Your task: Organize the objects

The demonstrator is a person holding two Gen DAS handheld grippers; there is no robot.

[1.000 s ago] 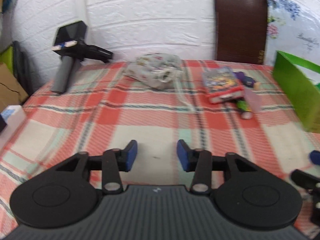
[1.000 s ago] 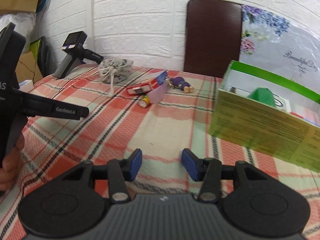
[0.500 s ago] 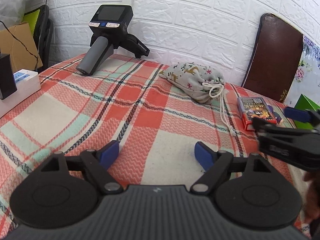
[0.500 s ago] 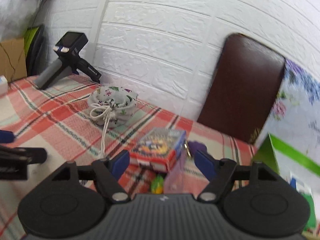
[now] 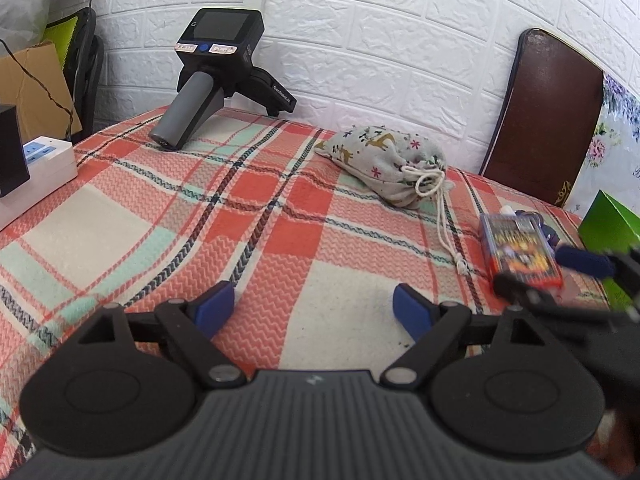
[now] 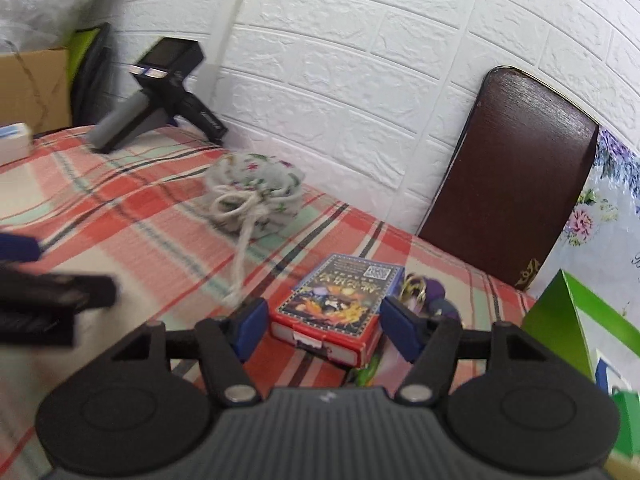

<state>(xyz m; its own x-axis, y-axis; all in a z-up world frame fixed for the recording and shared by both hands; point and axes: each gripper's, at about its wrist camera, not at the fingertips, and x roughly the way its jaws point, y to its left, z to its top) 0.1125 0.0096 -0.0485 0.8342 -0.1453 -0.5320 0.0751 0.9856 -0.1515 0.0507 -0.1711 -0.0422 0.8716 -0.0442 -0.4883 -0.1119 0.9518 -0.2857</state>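
Both grippers hang low over a plaid tablecloth. Right gripper has its blue pads on either side of a red-edged card box with a dark, colourful picture on top; its jaws have just been closing, with the box between them, yet a sliver of space shows at each pad, so they are not pressing on it. That box lies flat on the cloth towards the right side of the table, tilted a little, and partly covers a green and purple item whose shape I cannot make out. Just beside the box, on its right, rests a purple keychain toy with a gold ring. A green box stands further right at the table's edge. Behind the card box, towards the wall, a printed drawstring pouch lies on its side, its white cord trailing across the cloth towards the card box. Left gripper hovers above bare cloth with its jaws spread wide and nothing between them; they have just been opening. At the far left corner a spare handheld gripper stands propped against the white brick wall. A dark brown chair back leans against that wall on the right, and a white power strip sits at the left edge.
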